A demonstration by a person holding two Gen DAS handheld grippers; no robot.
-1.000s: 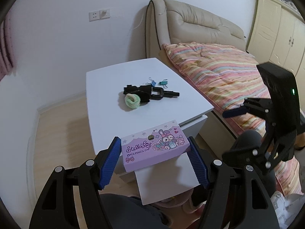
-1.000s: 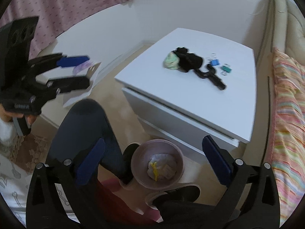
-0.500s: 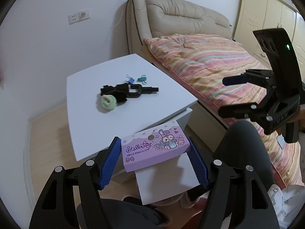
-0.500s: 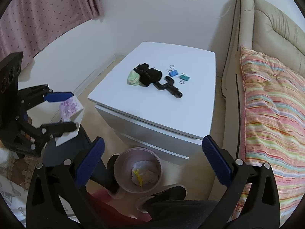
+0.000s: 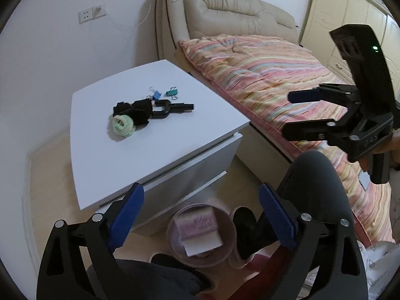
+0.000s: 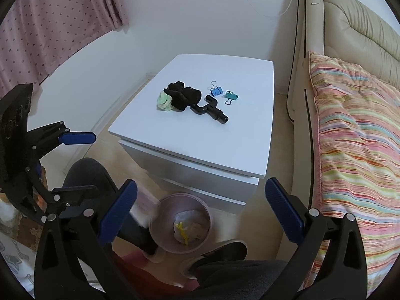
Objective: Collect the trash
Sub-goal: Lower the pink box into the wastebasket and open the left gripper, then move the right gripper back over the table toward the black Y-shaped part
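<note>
Purple box (image 5: pixel 197 227) over the bin (image 5: pixel 175 247) in left view only; both jaws wide, empty.

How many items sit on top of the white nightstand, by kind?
Binder clips: 2, one blue and one green
Black plastic fork-shaped part: 1
Black cloth bundle: 1
Pale green cloth bundle: 1
Total: 5 on the nightstand

Purple pencil-cap box (image 5: pixel 197 227) lies blurred, tilted inside the pink bin (image 5: pixel 172 240).
</note>
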